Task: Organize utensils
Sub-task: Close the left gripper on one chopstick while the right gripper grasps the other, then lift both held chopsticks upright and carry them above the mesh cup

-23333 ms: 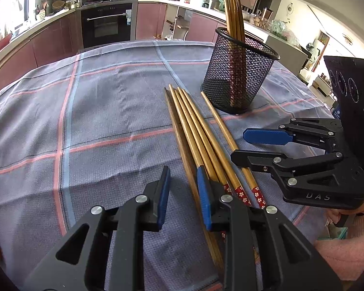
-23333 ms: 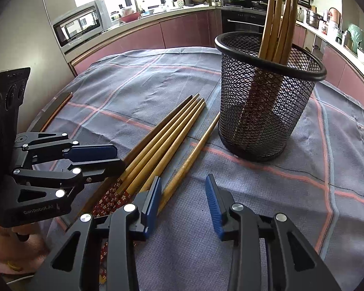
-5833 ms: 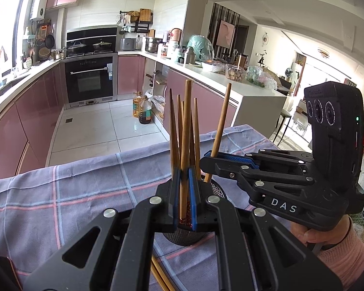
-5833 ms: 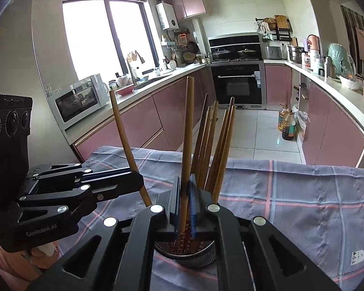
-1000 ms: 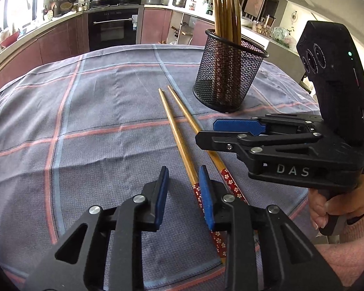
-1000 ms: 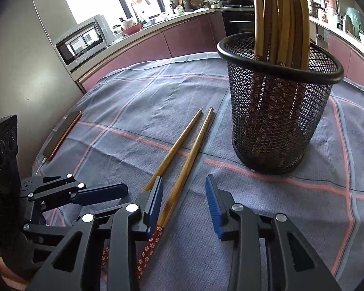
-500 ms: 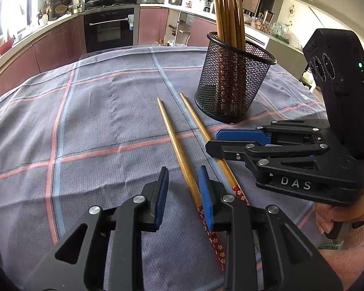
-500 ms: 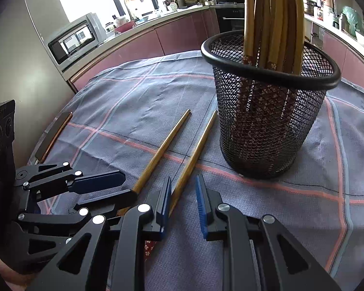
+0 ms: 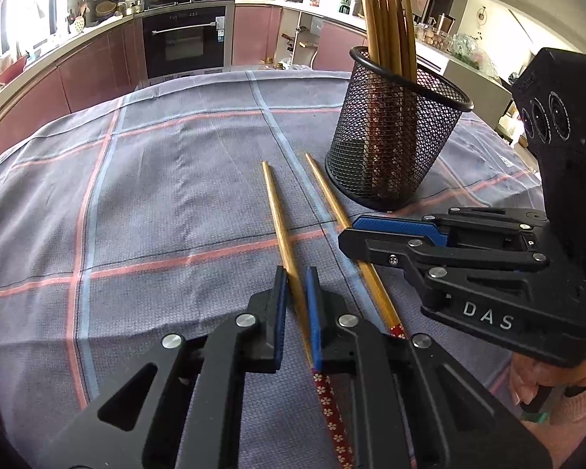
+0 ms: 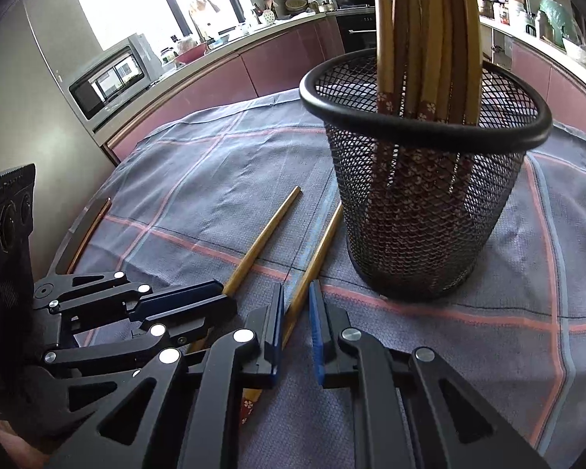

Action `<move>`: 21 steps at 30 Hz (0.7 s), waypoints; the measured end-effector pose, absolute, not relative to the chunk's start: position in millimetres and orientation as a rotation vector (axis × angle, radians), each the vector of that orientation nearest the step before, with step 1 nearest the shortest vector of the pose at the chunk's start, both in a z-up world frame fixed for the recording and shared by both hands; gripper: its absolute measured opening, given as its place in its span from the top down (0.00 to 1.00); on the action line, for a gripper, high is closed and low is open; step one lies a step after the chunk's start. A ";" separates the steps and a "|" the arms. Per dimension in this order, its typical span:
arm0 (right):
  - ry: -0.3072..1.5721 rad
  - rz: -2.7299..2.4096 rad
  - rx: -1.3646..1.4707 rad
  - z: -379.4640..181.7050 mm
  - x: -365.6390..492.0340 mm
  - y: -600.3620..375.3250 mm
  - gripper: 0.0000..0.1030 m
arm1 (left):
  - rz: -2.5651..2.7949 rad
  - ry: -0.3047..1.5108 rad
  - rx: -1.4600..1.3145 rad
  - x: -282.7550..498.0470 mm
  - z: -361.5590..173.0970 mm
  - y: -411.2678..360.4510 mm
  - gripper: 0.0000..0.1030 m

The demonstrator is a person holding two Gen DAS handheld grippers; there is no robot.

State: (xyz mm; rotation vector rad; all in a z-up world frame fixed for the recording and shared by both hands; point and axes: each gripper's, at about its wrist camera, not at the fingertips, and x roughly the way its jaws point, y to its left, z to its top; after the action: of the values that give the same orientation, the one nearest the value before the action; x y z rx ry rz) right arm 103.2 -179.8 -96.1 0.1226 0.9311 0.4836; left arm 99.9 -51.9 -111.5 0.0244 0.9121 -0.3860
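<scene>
your left tongs have just closed on the left chopstick, and your right tongs on the right chopstick. both chopsticks lie on the surface, beside the mesh holder.

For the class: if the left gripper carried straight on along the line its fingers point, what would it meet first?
Most likely the checked tablecloth. The left gripper, shut on a chopstick, points down along it. The mesh holder stands off to the right of that line, though depth is uncertain.
</scene>
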 end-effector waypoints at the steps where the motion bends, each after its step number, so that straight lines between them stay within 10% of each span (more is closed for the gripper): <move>1: 0.930 0.484 0.132 -96.1 102.8 -181.5 0.91 | -0.385 0.913 0.017 99.6 -111.5 -51.6 0.91; 21: 0.906 0.491 0.081 -88.9 86.1 -182.8 0.88 | -0.408 0.920 0.042 83.3 -109.8 -55.7 0.92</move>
State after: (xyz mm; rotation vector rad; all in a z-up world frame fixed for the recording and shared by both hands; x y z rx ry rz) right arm 86.1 -182.8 -88.9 0.0808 0.9056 0.4910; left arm 83.3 -55.7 -109.8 0.0422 0.9202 -0.4082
